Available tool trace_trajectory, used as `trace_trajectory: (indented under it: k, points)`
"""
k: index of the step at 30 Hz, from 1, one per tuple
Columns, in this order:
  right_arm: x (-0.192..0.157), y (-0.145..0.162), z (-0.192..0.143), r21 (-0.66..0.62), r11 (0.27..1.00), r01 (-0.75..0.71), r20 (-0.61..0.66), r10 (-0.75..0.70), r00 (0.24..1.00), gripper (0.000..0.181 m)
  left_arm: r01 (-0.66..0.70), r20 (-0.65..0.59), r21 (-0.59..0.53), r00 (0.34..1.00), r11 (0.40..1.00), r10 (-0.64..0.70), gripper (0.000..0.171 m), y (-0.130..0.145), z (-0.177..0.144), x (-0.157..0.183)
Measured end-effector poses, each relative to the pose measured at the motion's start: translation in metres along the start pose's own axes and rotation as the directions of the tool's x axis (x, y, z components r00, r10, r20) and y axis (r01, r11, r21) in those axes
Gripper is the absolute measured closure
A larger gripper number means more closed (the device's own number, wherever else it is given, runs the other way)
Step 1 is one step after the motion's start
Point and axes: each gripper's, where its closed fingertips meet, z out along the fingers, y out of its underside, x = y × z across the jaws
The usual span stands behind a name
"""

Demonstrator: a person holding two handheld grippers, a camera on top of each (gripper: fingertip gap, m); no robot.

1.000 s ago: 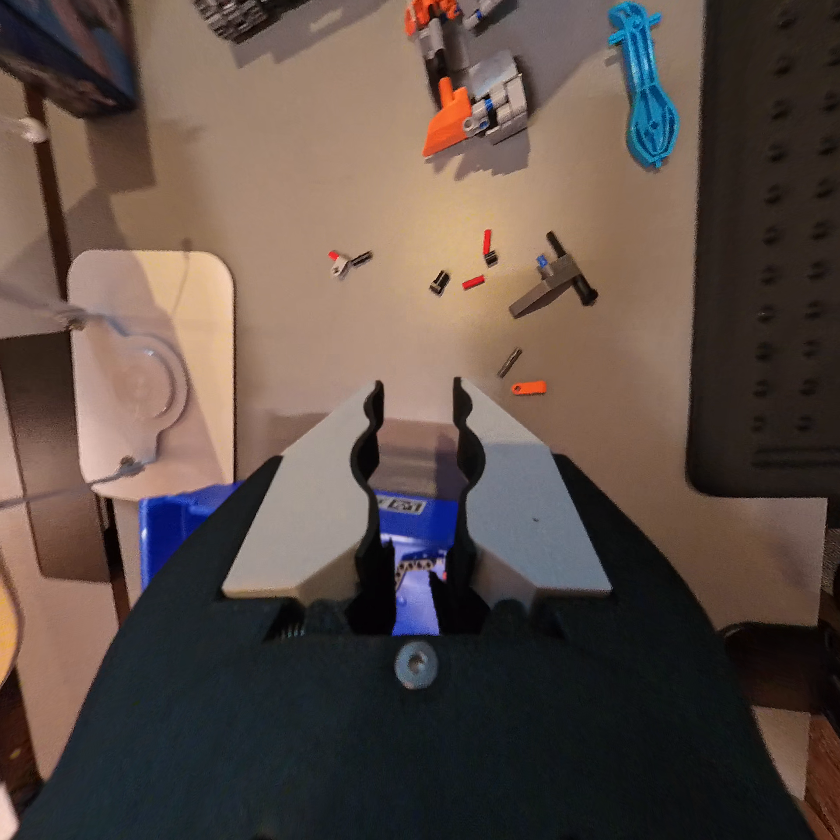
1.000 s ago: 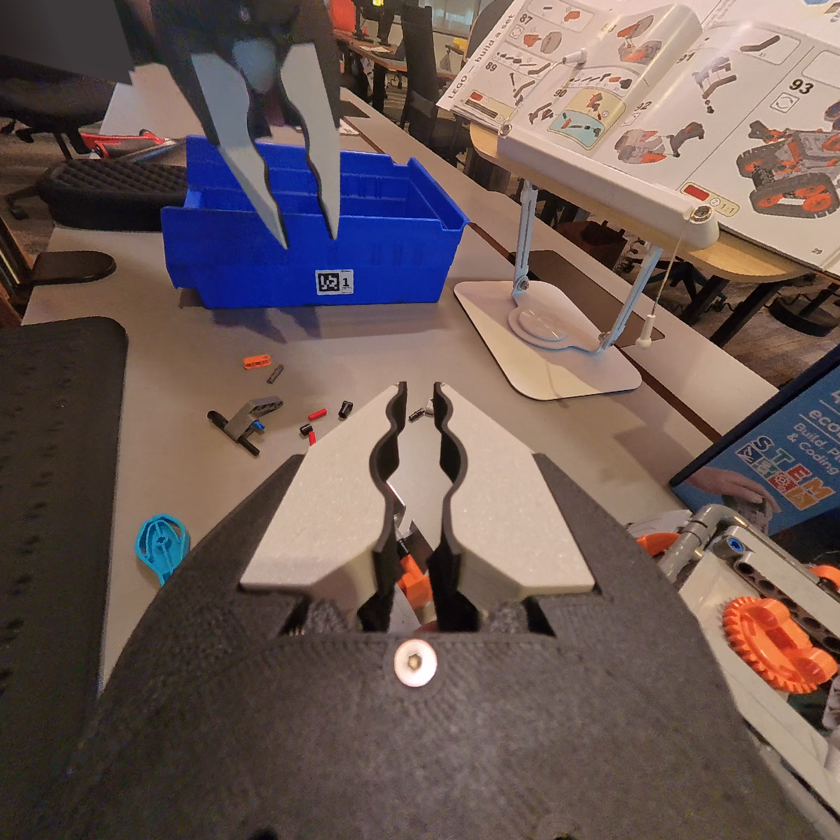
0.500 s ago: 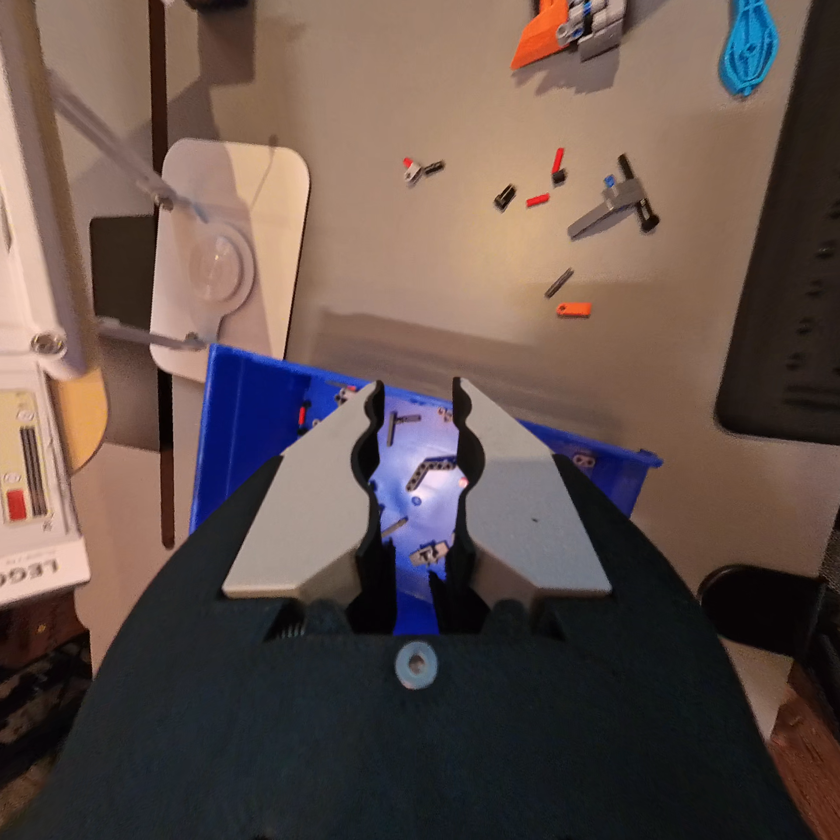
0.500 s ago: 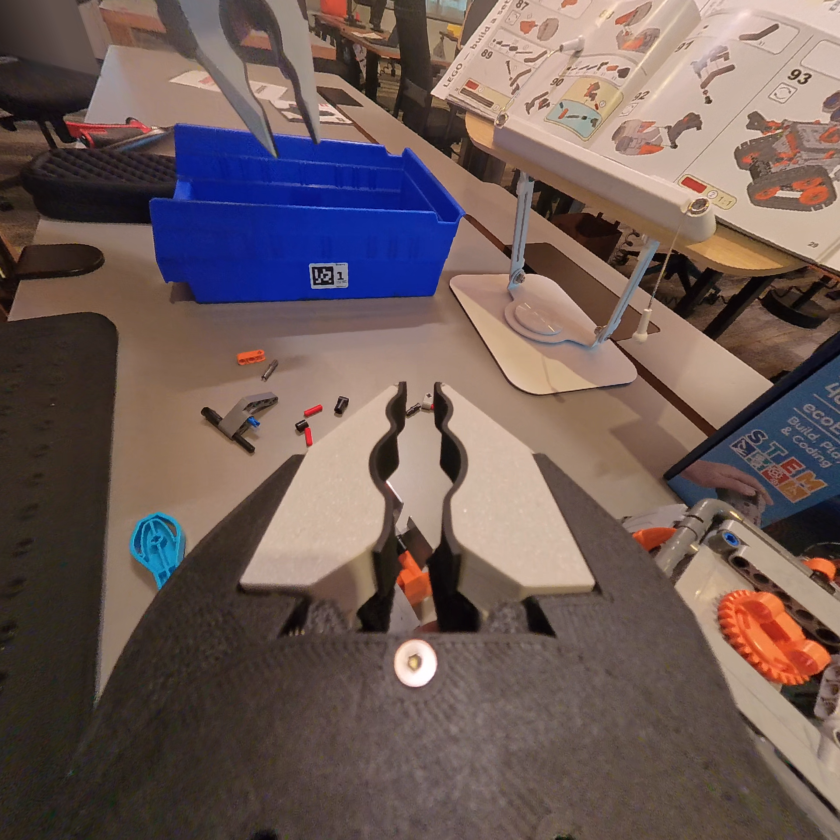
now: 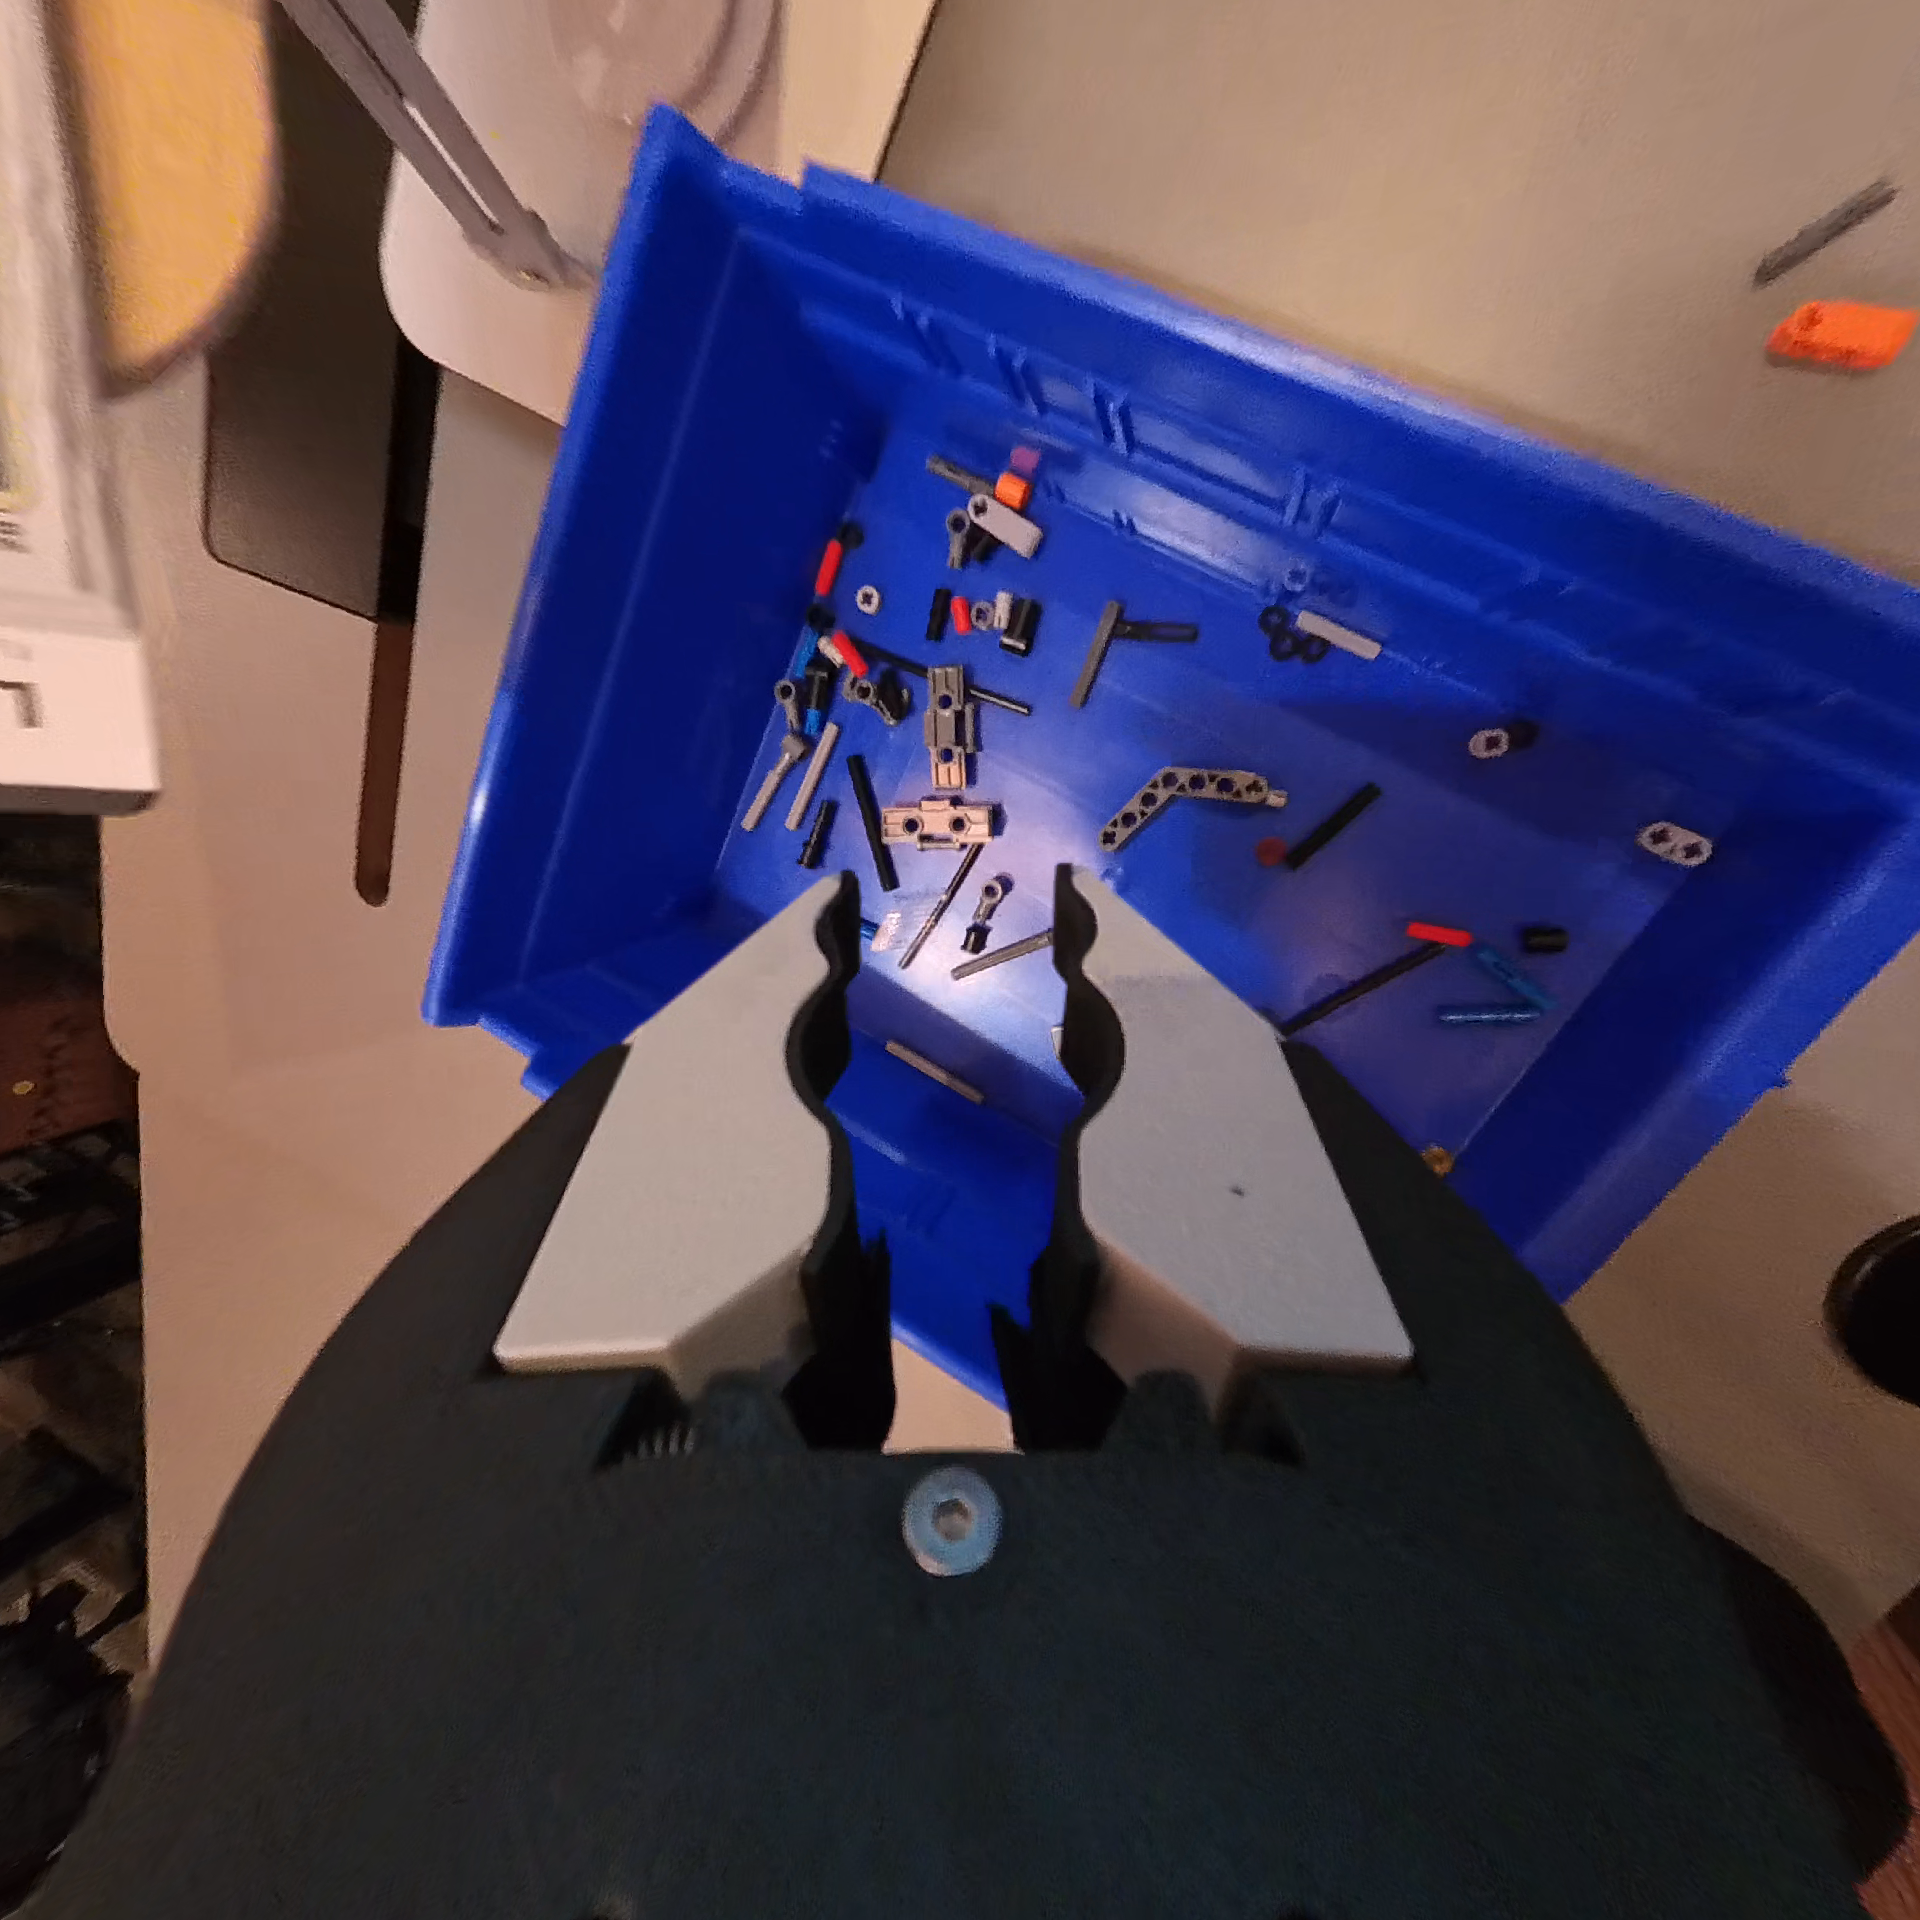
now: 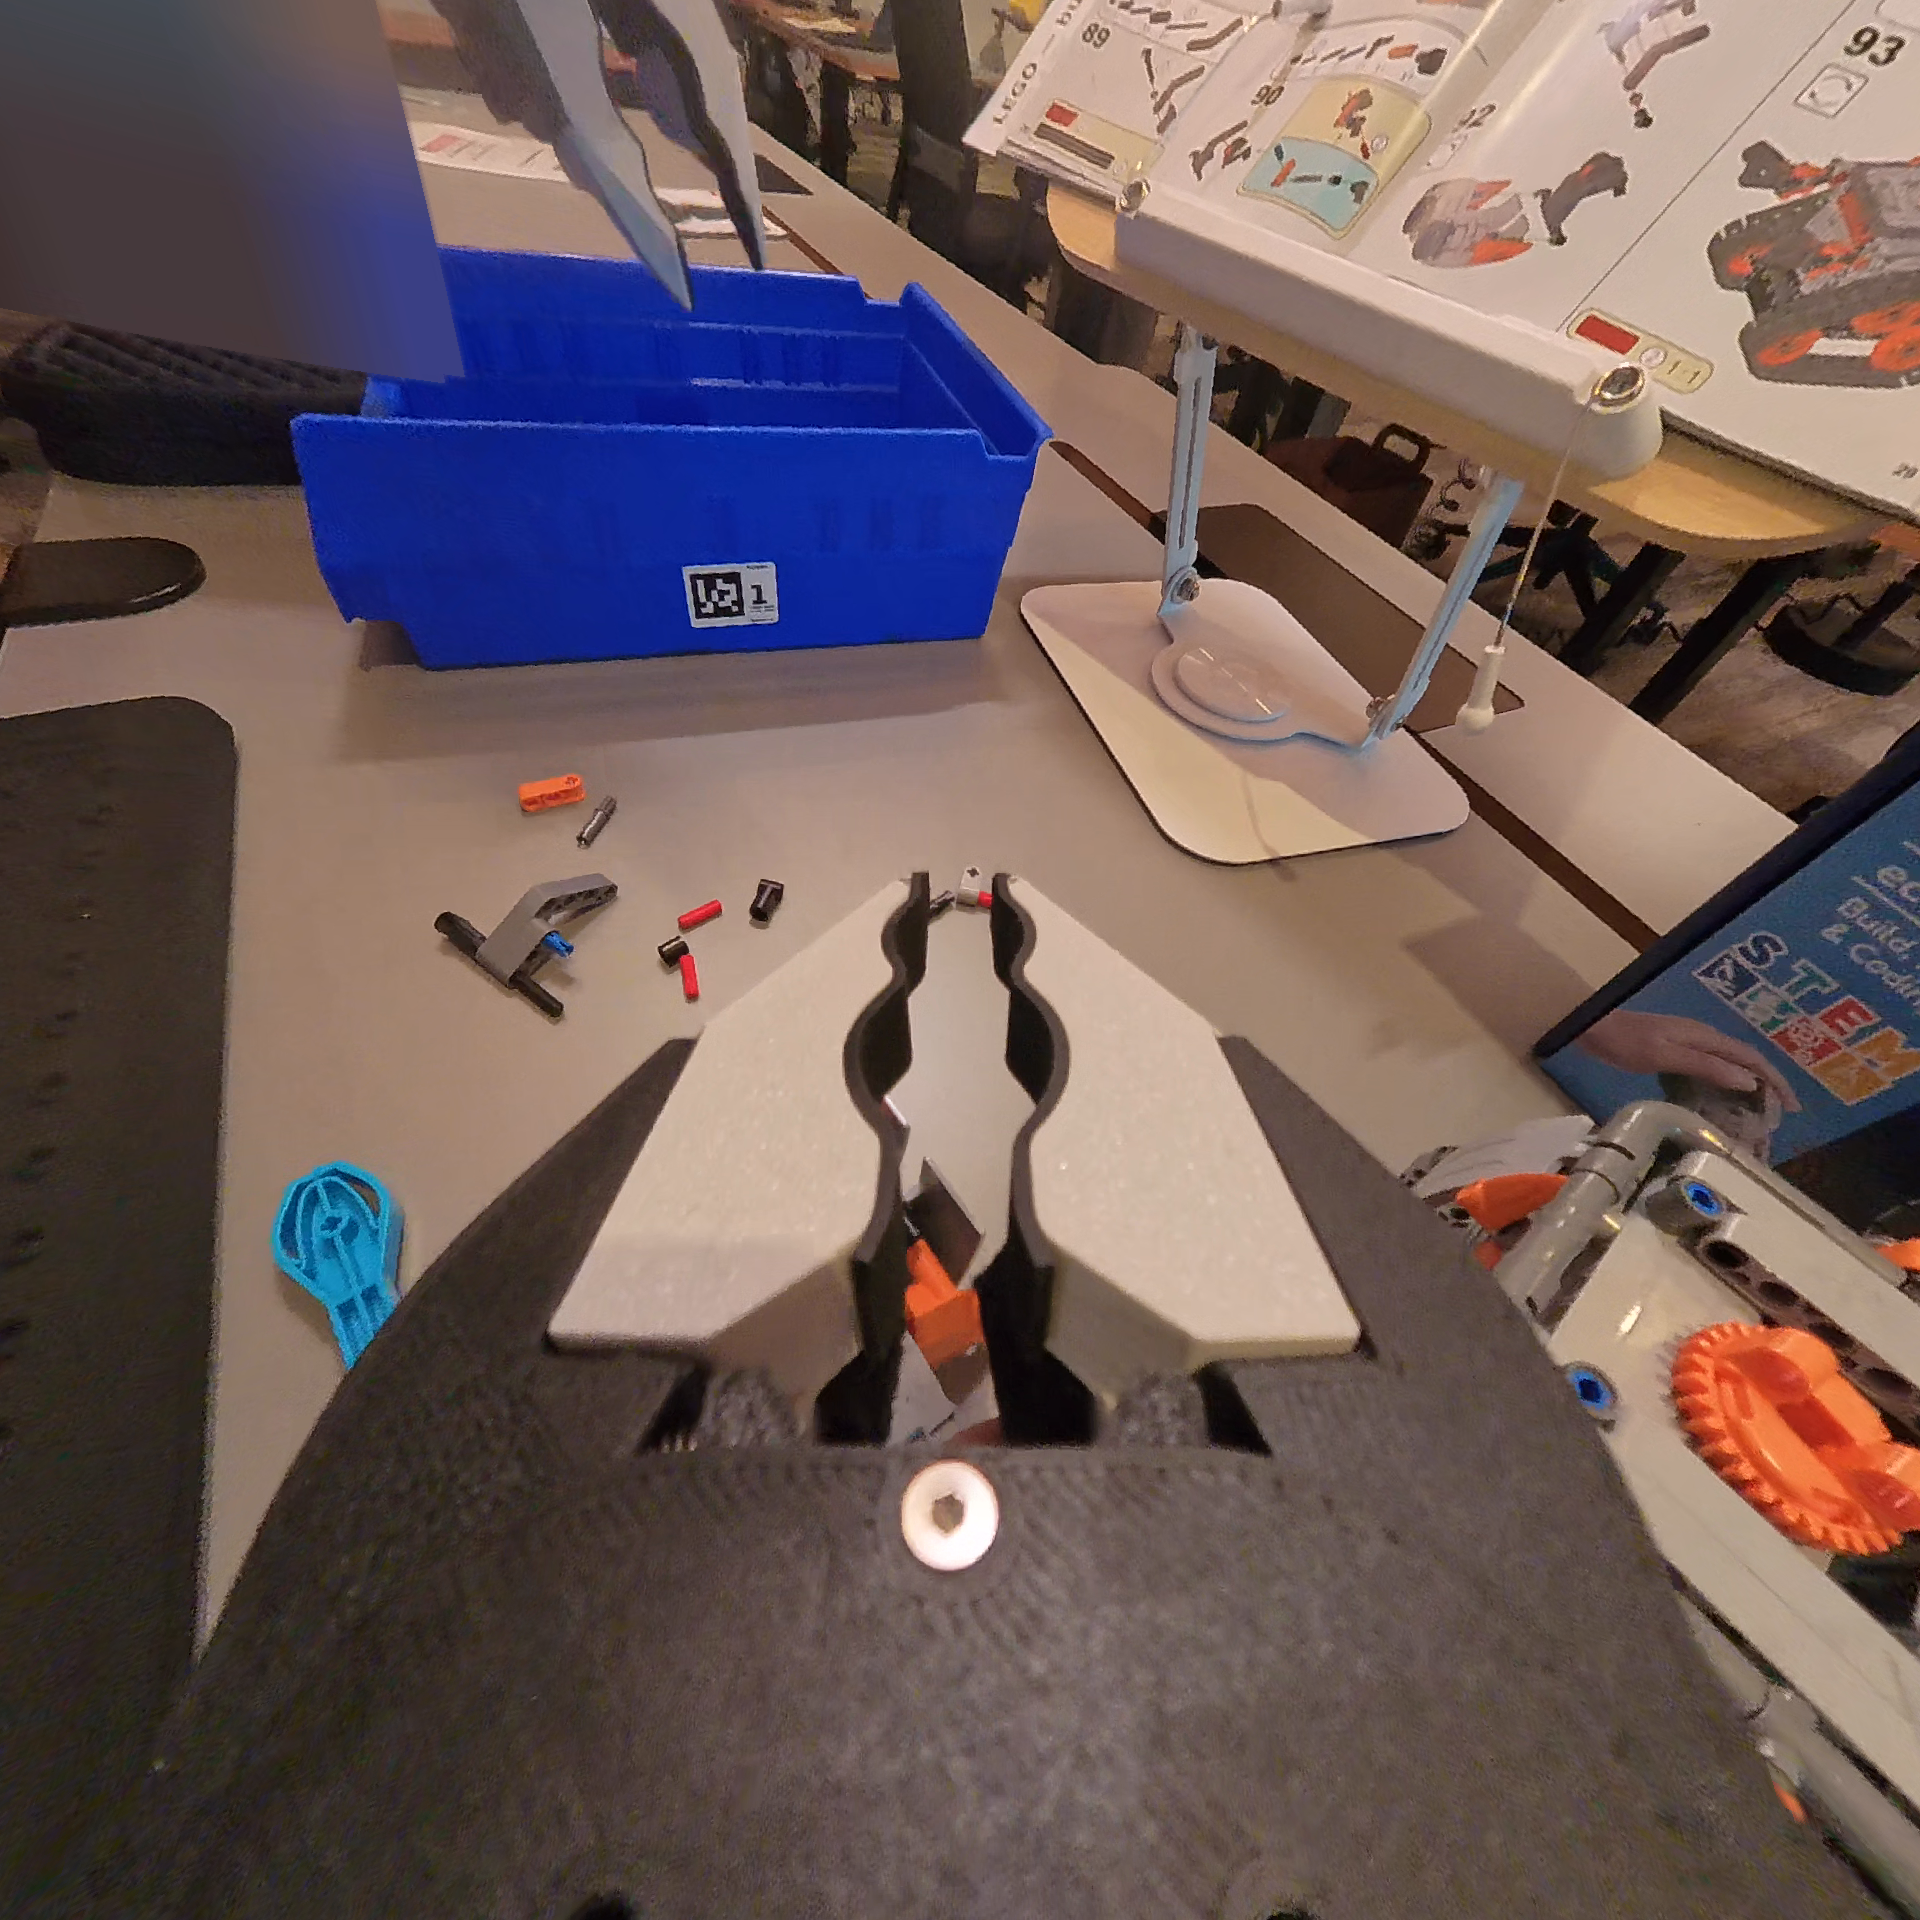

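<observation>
Blue bin (image 5: 665, 623) sits toward the desk's (image 6: 935, 748) far edge. My left gripper (image 5: 951, 894) hangs over it, released and empty, above loose pins (image 5: 940, 727). My right gripper (image 6: 954, 894) hovers mid-desk. An orange piece (image 6: 940, 1309) shows between its fingers; gripped or not, I cannot tell.

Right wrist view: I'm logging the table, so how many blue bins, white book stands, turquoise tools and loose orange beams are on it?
blue bin: 1
white book stand: 1
turquoise tool: 1
loose orange beam: 1
Total: 4

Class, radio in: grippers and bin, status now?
Left gripper open above blue bin. Right gripper open over table. Nothing held.
</observation>
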Motion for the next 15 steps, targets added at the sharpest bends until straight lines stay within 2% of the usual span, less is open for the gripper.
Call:
trace_trajectory:
  k: [5, 11, 15]
  points:
    - [0.004, 0.005, 0.002, -0.012, 1.0, -0.016, -0.004, 0.016, 1.0, 0.172, -0.06, -0.025, -0.122, 0.998, 0.991, 0.057, 0.134, 0.022, 0.026, 0.006]
    - [0.008, 0.013, 0.005, -0.029, 0.999, -0.035, -0.009, 0.035, 0.999, 0.172, -0.097, -0.13, -0.185, 0.989, 0.978, 0.073, 0.127, 0.039, 0.043, 0.024]
    - [0.011, 0.019, 0.007, -0.043, 0.998, -0.047, -0.015, 0.046, 0.999, 0.172, -0.159, -0.182, -0.177, 0.975, 0.971, 0.127, 0.127, 0.04, 0.045, 0.037]
